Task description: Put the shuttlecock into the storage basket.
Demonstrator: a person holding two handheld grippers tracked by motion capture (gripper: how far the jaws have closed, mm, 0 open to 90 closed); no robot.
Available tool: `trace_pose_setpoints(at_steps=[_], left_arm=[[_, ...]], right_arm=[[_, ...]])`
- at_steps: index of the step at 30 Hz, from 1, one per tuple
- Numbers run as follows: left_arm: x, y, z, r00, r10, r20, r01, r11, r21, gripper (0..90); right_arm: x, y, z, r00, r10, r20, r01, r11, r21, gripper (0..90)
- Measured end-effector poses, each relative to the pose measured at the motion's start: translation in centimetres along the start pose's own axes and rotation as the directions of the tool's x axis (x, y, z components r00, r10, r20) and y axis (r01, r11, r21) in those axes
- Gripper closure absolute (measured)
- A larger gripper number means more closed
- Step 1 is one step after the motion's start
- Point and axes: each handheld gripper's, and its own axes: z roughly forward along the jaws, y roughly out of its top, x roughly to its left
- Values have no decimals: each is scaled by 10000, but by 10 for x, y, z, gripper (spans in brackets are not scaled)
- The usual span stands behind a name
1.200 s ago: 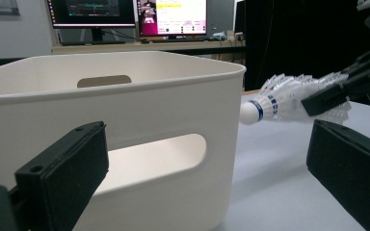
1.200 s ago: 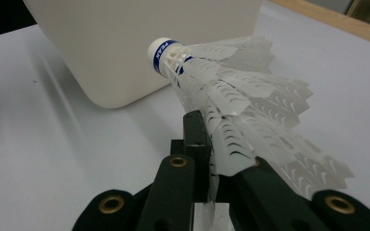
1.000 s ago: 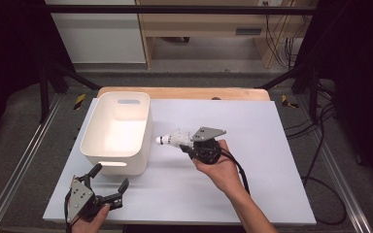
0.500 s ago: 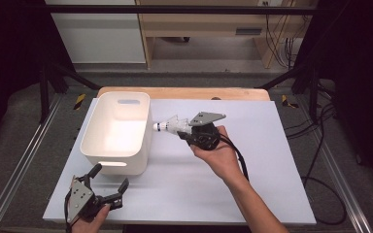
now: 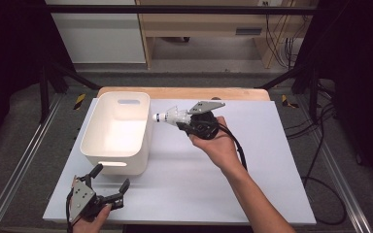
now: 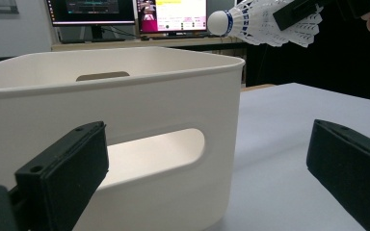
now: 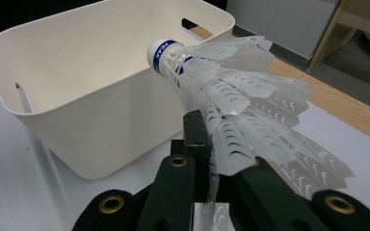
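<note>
- Nearest, at the front edge of the white table [image 5: 184,194], the left gripper [image 5: 110,182] is in the person's left hand [image 5: 93,221]. Its jaws are spread wide w/ nothing between them; in the left gripper view the two black pads [image 6: 62,178] stand far apart, one at each side.
- The left gripper is low over the table and points toward the near wall of the white bin [image 5: 114,131], just in front of it, not touching.
- The bin is open at the top, w/ a slot handle in the near wall and another in the far wall. I see nothing inside it.
- Further in, right of the bin, the right hand [image 5: 218,145] carries the right gripper [image 5: 187,121] above the table. A black cable goes from it back along the forearm.
- The right gripper is clenched on a white shuttlecock [image 5: 170,117]. In the right gripper view the jaws pinch the feather skirt [image 7: 241,115] from both sides, and the skirt is squeezed there.
- The shuttlecock is in the air, approx. level, cork head first toward the bin. The cork has a blue band w/ letters on it.
- In the high view the cork is just beside the bin's right rim; if it is already over the rim, I cannot tell. In the left gripper view the shuttlecock [image 6: 265,21] is higher than the rim.
- Far side: a wooden board edge [image 5: 184,92] behind the white table, then grey floor and a wooden bench [image 5: 209,24] at the back.
</note>
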Motion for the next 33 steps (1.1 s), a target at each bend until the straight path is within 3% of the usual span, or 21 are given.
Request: trace_pose_setpoints(at_steps=[13, 25, 33], left_arm=[[1, 0, 0, 10000, 18, -16, -18, 10000, 6, 10], [0, 1, -1, 10000, 8, -16, -8, 10000, -23, 10], [1, 1, -1, 10000, 30, -45, -30, 10000, -19, 10]], right_arm=[[-9, 13, 7, 9991, 401, -112, -401, 9992, -17, 894], [2, 32, 19, 9995, 153, -284, -154, 9999, -16, 894], [5, 41, 28, 9987, 292, -407, -293, 9996, -29, 893]])
